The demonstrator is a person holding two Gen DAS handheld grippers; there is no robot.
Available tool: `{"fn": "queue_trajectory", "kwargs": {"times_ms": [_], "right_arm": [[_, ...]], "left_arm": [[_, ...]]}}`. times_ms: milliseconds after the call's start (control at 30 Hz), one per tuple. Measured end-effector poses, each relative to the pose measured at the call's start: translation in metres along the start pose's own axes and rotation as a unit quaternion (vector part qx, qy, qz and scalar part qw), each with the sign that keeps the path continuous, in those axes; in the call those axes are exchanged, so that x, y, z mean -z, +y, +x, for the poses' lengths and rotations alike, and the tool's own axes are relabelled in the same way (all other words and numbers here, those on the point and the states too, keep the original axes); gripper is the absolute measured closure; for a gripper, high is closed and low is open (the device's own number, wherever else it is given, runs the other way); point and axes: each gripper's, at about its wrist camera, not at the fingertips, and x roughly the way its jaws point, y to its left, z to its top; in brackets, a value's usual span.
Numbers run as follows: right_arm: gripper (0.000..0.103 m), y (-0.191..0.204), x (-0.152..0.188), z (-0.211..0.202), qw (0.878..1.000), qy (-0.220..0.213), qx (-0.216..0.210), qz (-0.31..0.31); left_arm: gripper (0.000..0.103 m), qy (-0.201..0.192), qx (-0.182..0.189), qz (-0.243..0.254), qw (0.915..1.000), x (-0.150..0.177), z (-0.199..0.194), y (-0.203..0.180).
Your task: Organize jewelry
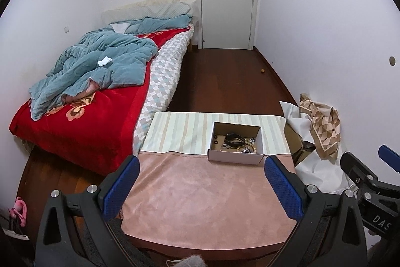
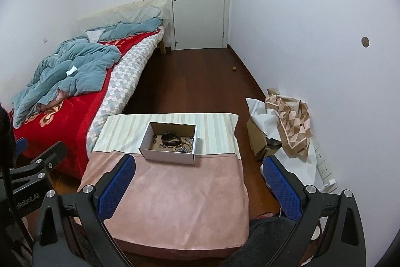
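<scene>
Left wrist view: left gripper (image 1: 201, 185) and right gripper (image 2: 198, 188) gape wide, empty — tangled jewelry (image 1: 237, 140) in the far box (image 1: 236, 157) could snag together when lifted.

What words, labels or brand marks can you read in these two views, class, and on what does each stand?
"DAS": white letters, cut off at the picture's edge, on the black body of the right gripper.
"RoboLAI": white letters, the start hidden, on the black body of the left gripper.
Small print on the pink tablecloth's hem: too small to read.
</scene>
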Motion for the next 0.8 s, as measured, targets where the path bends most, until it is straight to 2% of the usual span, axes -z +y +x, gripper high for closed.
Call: {"fn": "queue_trajectory", "kwargs": {"times_ms": [267,433,800], "right_arm": [[0.000,0.001,-0.017,0.023,1.000,0.012,0.014,-0.001],[0.000,0.001,-0.030,0.043,1.000,0.019,0.018,0.000],[0.000,0.004,-0.048,0.100,0.998,0.050,0.031,-0.001]], "left_arm": [[0.001,0.017,0.015,0.001,0.9997,-0.013,0.021,-0.005],[0.000,0.020,0.006,0.002,0.9998,-0.024,0.039,-0.007],[0.000,0.056,-0.020,0.007,0.9982,-0.038,0.086,-0.010]]}}
